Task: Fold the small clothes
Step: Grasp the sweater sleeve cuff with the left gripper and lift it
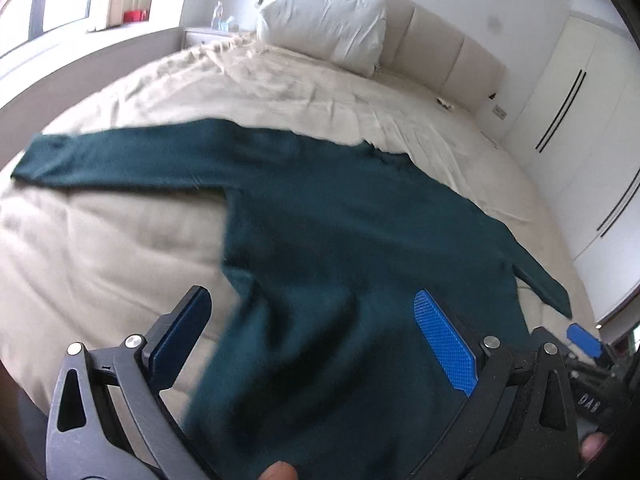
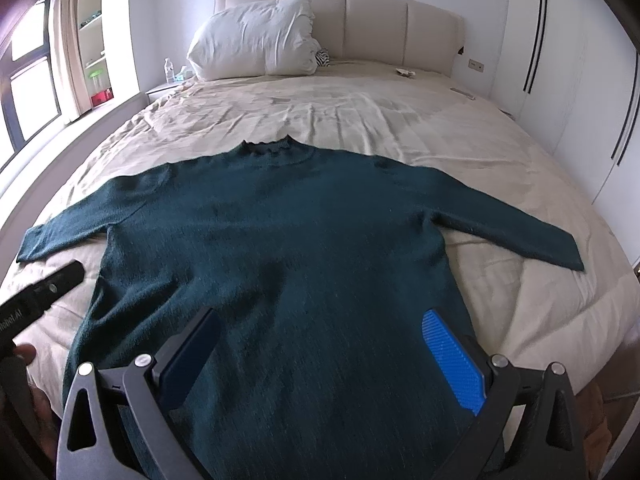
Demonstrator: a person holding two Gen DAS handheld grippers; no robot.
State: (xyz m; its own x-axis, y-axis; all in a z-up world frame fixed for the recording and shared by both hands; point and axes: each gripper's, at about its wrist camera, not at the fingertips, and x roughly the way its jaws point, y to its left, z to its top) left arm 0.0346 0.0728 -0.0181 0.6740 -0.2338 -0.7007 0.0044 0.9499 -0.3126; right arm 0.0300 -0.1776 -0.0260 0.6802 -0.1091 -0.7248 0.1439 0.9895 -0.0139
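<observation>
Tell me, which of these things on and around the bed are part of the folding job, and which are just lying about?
Part of the job:
- green sweater, spread flat on the bed
- left gripper, open
- right gripper, open

Just lying about:
- white pillow
- water bottle on the bedside table
- small striped item beside the pillow

Both wrist views look low along the bed [image 2: 400, 120] toward its headboard [image 2: 376, 20]; the left seems tilted.

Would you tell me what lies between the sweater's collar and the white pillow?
Only bare, wrinkled beige bedsheet between the sweater's collar and the pillow, per the right wrist view.
</observation>
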